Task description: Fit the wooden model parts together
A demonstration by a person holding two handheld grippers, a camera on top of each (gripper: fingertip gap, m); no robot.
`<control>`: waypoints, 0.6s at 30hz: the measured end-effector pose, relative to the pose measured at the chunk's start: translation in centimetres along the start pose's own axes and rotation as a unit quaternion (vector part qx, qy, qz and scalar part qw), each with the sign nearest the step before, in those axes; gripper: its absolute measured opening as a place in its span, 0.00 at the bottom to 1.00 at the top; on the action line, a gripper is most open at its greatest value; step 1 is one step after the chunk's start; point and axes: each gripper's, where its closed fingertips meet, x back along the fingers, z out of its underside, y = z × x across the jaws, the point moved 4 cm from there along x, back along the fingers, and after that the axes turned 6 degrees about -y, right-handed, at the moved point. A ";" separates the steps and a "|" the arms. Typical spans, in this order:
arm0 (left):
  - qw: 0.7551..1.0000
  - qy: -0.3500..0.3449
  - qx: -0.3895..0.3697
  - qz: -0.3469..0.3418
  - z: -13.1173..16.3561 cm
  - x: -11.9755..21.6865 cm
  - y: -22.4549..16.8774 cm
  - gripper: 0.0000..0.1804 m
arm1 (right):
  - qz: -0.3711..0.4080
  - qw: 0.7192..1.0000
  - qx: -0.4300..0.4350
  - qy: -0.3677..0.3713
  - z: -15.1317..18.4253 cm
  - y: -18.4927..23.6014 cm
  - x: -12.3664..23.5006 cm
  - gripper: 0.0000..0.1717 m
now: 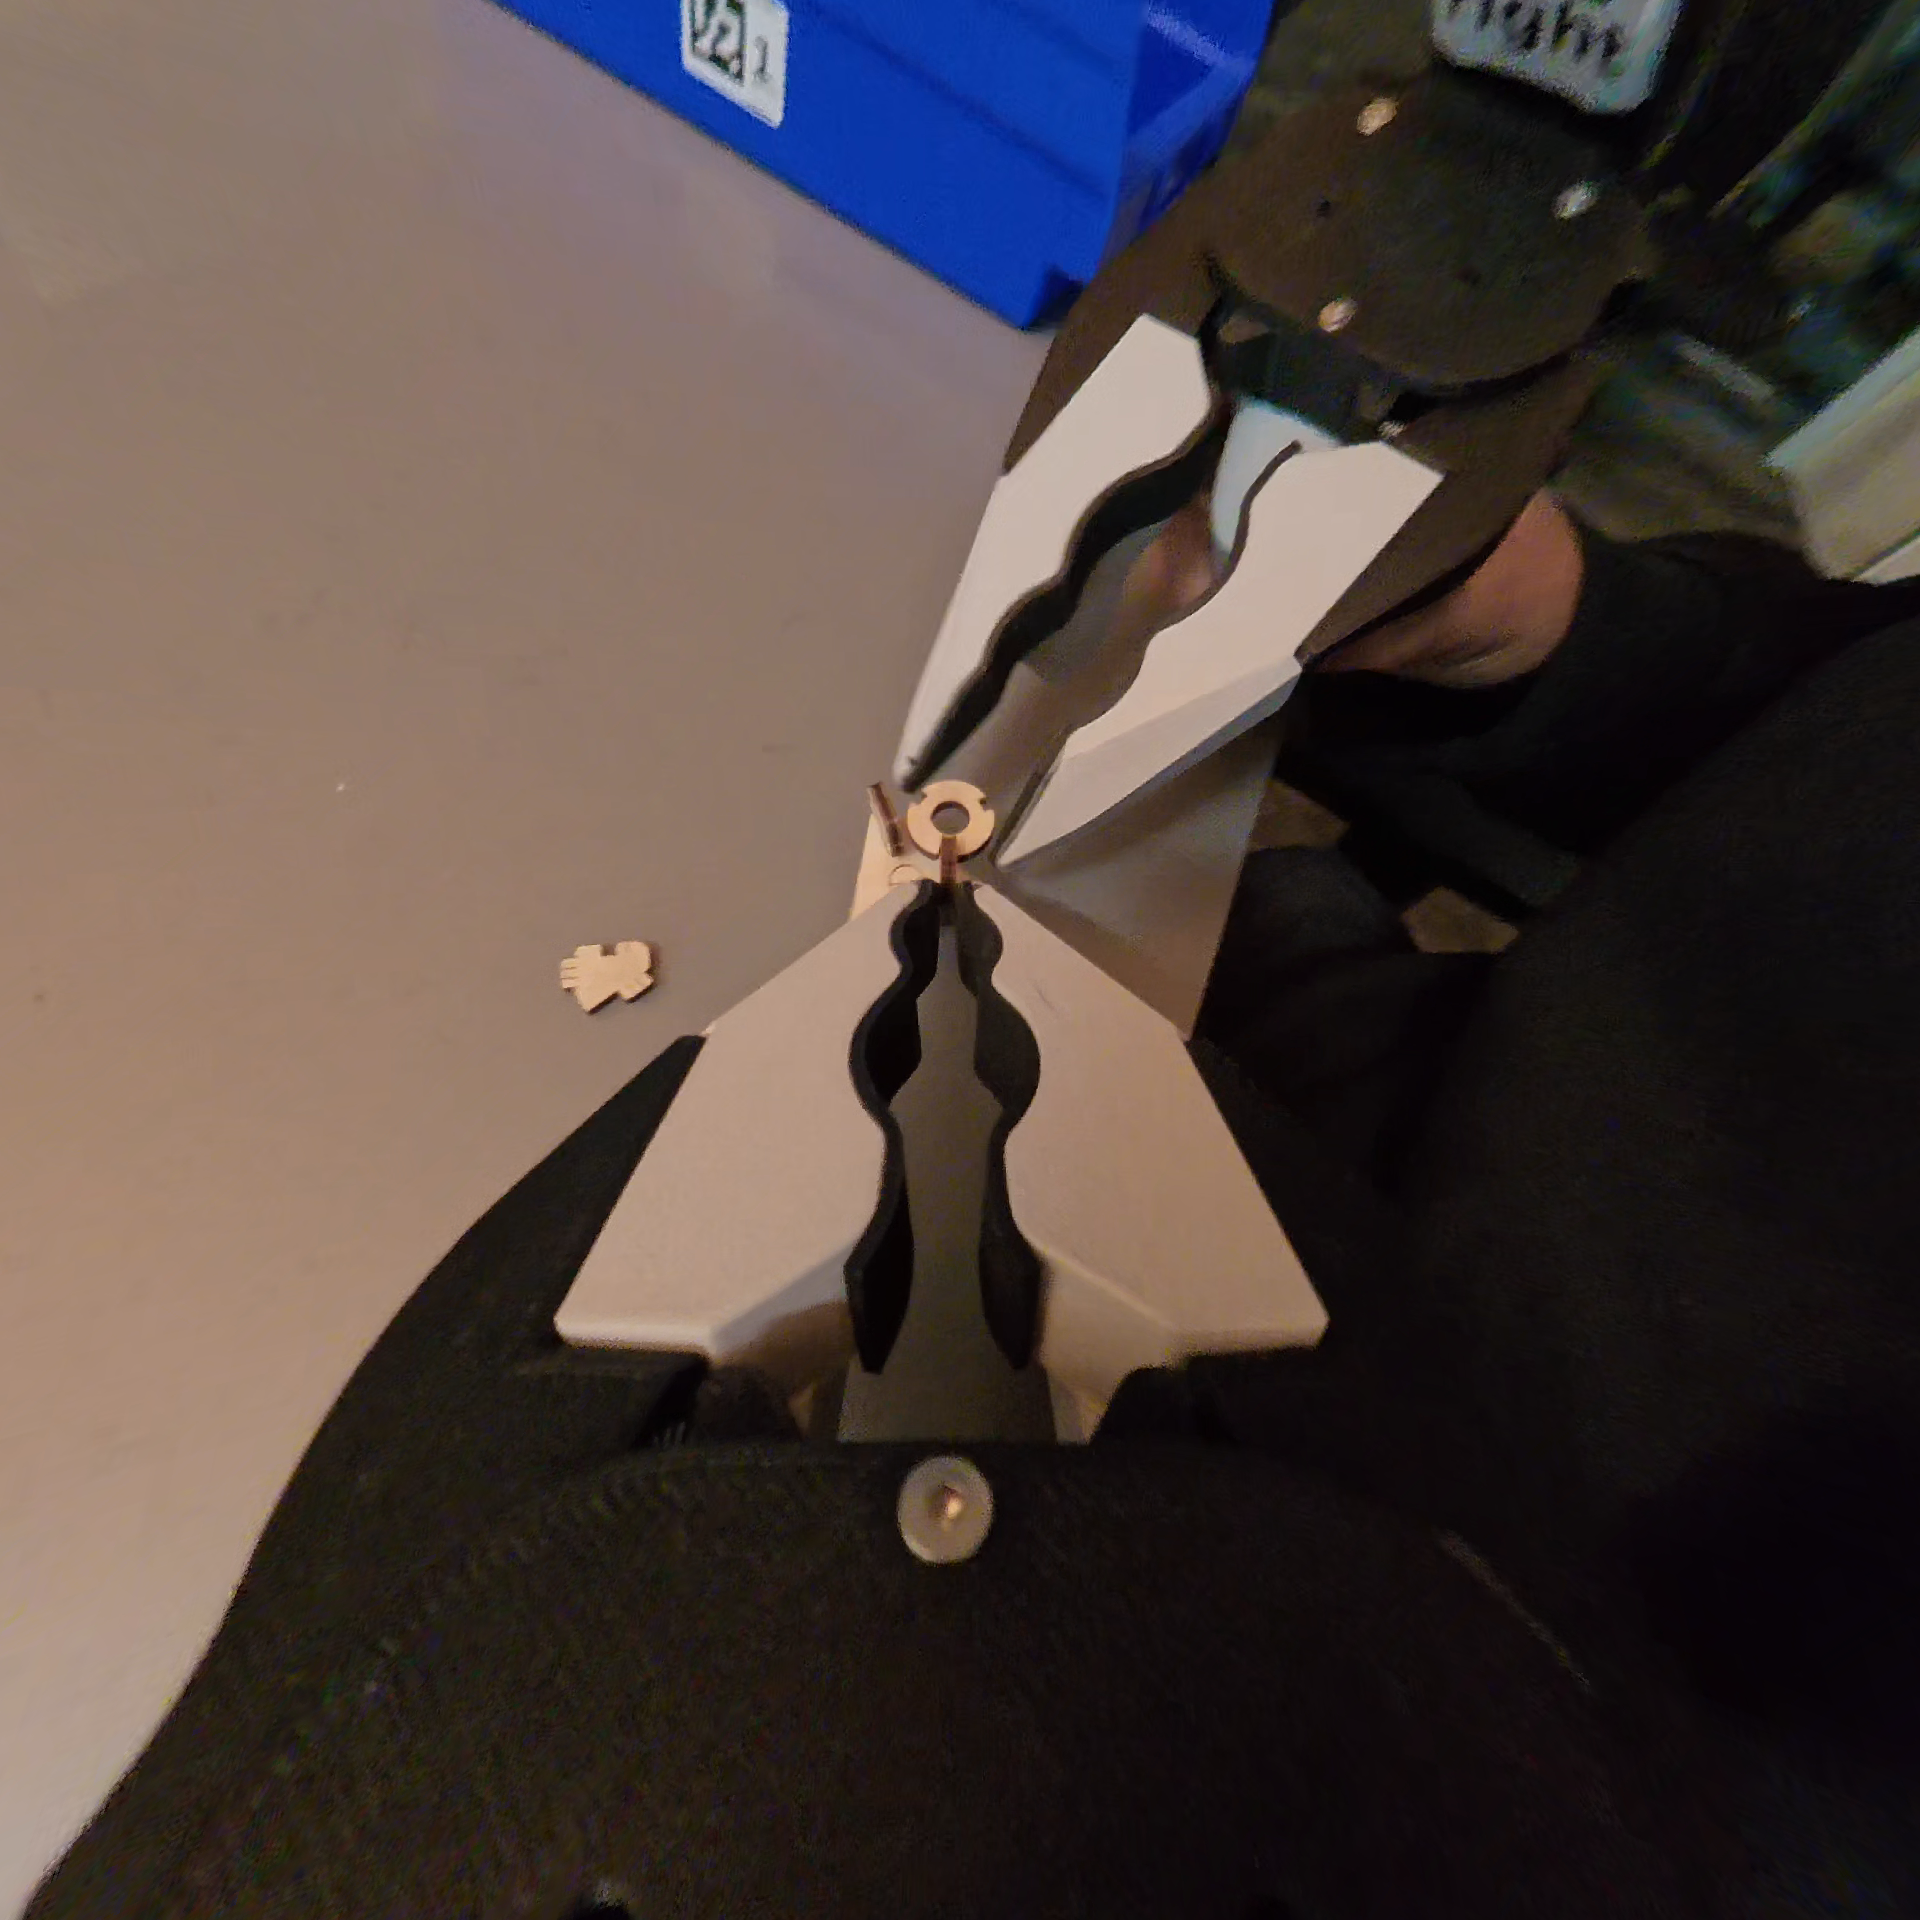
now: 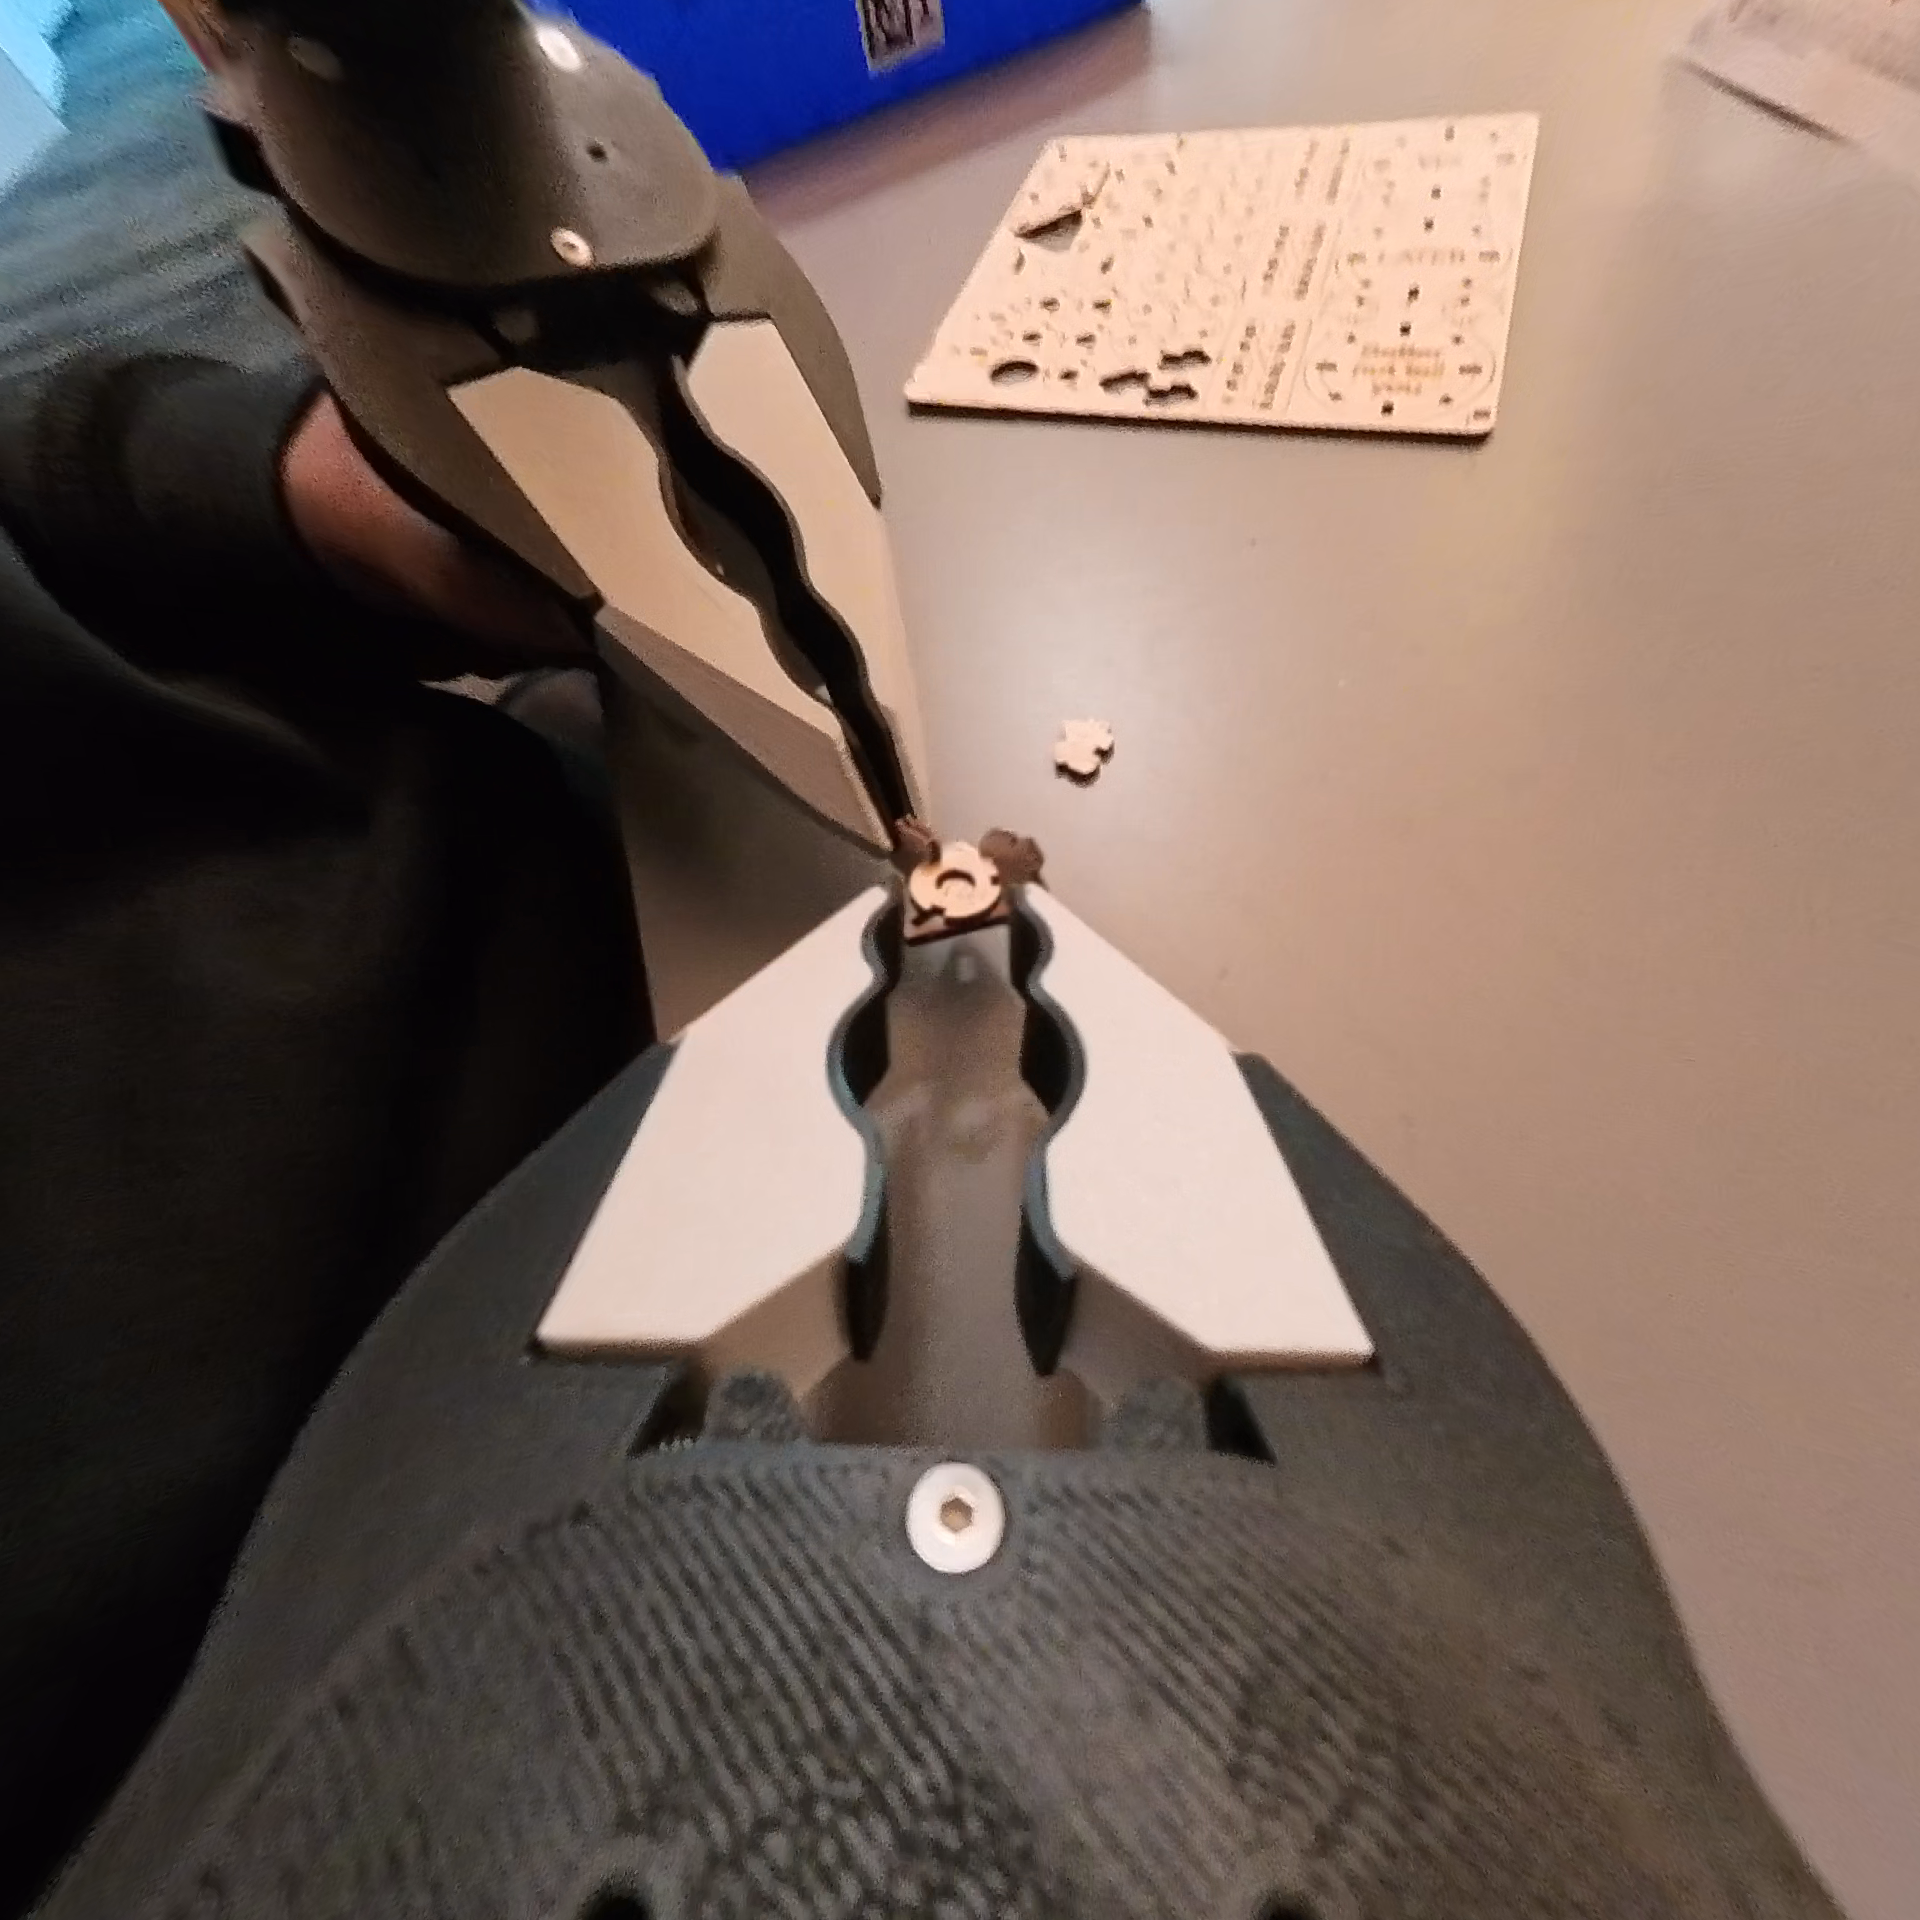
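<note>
The left gripper has its fingers together on a thin wooden tab, held edge-up. The right gripper has its fingers clamped on a small wooden assembly, a flat plate topped by a notched ring with a round hole. Both are held just above the grey desk, fingertips nearly touching.

If the tab is being slotted into a ring notch, it is best kept square to the notch and pressed gently, since thin laser-cut plywood looks brittle and its fit tight.

A loose, pale cutout piece lies near on the smooth matte desk. Farther off lies a flat wooden sheet with punched-out holes, beside a glossy blue bin.
</note>
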 end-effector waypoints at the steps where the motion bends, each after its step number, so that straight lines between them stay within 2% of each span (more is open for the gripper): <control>1: 1.000 -0.008 0.008 0.011 -0.2 0.1 -0.2 0.00 | -0.006 1.000 -0.003 -0.009 -0.2 0.1 0.1 0.14; 5: 1.000 -0.009 0.020 0.020 0.0 -0.1 -0.2 0.00 | -0.004 1.000 0.003 0.012 0.3 0.1 0.0 0.09; 18: 0.999 0.035 -0.008 0.011 0.9 -0.6 -0.5 0.00 | 0.019 0.999 0.026 0.040 0.8 0.1 0.3 0.09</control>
